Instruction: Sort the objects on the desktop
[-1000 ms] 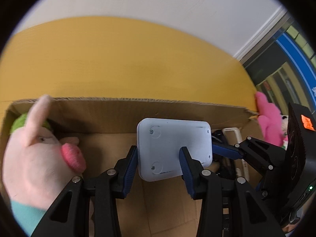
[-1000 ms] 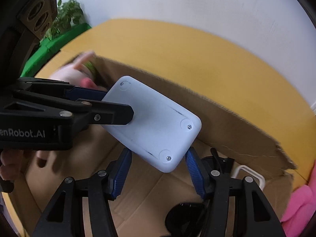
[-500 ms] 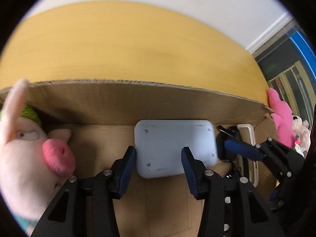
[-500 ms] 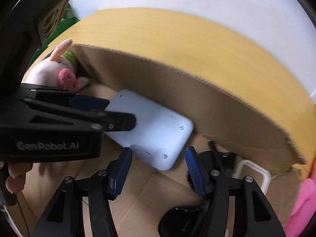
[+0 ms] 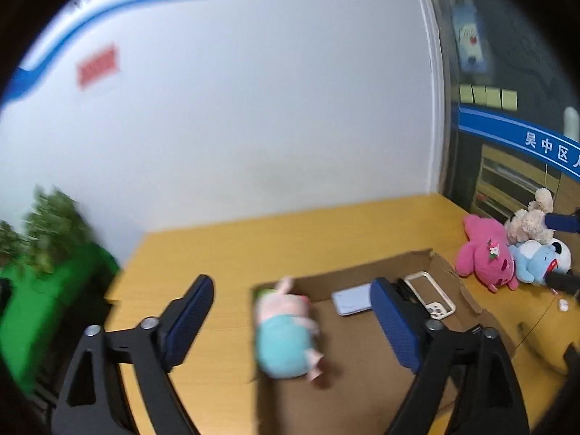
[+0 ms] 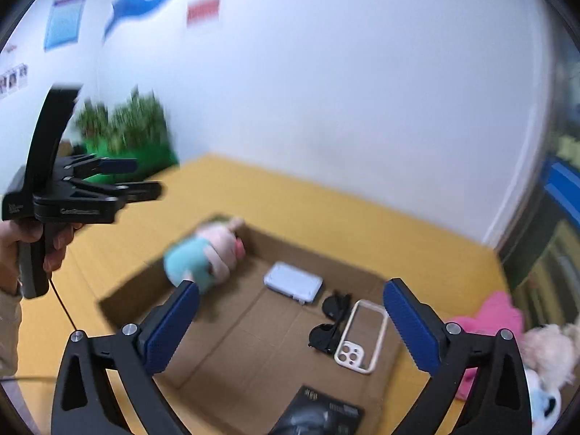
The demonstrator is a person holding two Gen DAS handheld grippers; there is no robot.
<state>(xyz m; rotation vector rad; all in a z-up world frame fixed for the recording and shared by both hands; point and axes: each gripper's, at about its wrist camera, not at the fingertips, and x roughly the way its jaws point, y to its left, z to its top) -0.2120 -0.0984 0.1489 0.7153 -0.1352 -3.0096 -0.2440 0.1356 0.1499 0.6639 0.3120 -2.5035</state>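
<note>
A white flat device lies on the floor of the open cardboard box, free of both grippers. It also shows in the left wrist view as the white device, near the box's far wall. My left gripper hangs high above the box, its jaws opening wide with nothing between them. My right gripper is also raised over the box, jaws opening and empty. In the right wrist view the left gripper is held up by a hand at the left.
In the box lie a pig plush, black sunglasses, a clear phone case and a black package. Pink, beige and blue-white plush toys sit right of it on the yellow table. A plant stands far left.
Both grippers let go of the white device, which now rests on the box floor. Both lifted up and back from the box, and their jaws spread wide.
</note>
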